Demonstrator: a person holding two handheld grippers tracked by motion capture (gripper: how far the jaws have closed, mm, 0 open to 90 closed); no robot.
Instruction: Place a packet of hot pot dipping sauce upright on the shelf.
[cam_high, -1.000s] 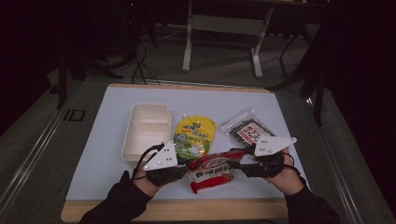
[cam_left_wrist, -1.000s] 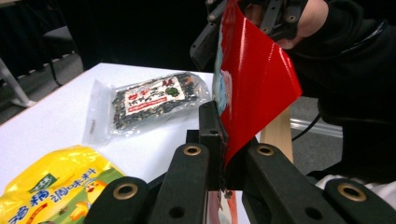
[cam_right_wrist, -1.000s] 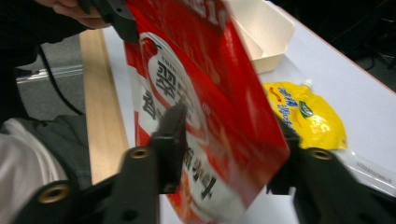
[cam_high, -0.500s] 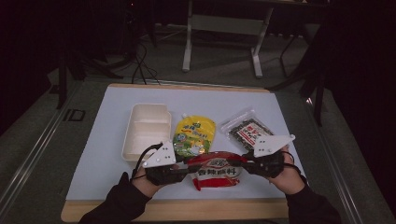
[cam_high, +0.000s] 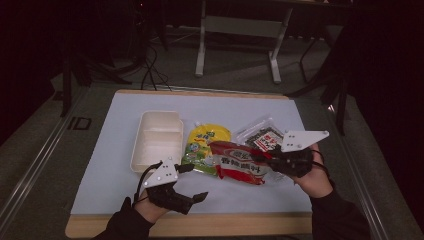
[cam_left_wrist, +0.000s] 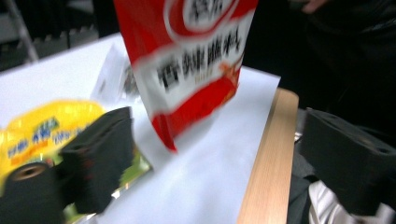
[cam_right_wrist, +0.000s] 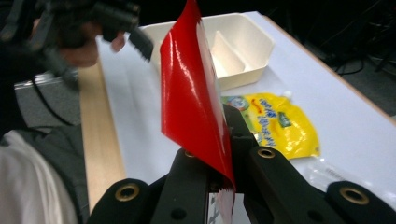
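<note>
Now right gripper (cam_high: 267, 161) fingers pinch the red packet (cam_high: 239, 162); left gripper (cam_high: 192, 181) fingers gape.

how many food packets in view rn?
3. The red packet is held up in the right gripper; the yellow pouch lies flat beside the white tray; the dark clear-wrapped packet lies behind the red one. None seems hidden.

Bare table (cam_high: 100, 190) lying open around the left gripper (cam_high: 192, 182), yellow pouch (cam_high: 205, 145) and white two-compartment tray (cam_high: 157, 140) crowding just beyond it, red snack packet (cam_high: 240, 162) hanging in the right gripper (cam_high: 260, 157), blocking the middle, dark seaweed packet (cam_high: 262, 135) lying behind.
</note>
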